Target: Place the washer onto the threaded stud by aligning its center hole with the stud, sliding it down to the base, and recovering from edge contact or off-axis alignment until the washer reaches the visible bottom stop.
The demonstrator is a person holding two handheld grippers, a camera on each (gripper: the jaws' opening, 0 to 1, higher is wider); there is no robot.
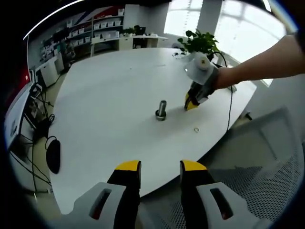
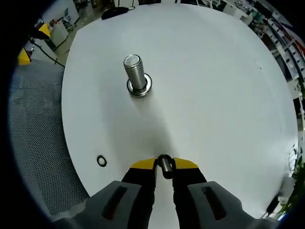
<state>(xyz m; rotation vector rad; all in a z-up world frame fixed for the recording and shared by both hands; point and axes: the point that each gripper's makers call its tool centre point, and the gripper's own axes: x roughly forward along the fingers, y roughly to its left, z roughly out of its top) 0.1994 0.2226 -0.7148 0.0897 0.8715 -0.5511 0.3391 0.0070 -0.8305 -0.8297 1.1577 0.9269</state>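
we're early on w/ this one: right gripper (image 2: pixel 164 168) is pinching a washer (image 2: pixel 165 166) edge-on, well short of the stud (image 2: pixel 136 71), left gripper (image 1: pixel 160 168) hangs back w/ jaws spread & empty, so aligning + sliding down are all still to do.

Looks like an office-lab to me: big white table (image 1: pixel 105 95), stocked shelves (image 1: pixel 102 28), potted plant (image 1: pixel 200 42), mesh chair (image 1: pixel 267 162).

Beyond the yellow-tipped grey claw (image 2: pixel 164 168) the table (image 2: pixel 205 86) is plain white; the silver stud (image 2: pixel 135 72) stands ahead, a dark ring (image 2: pixel 101 161) lies beside the claw, by grey mesh (image 2: pixel 38 143).
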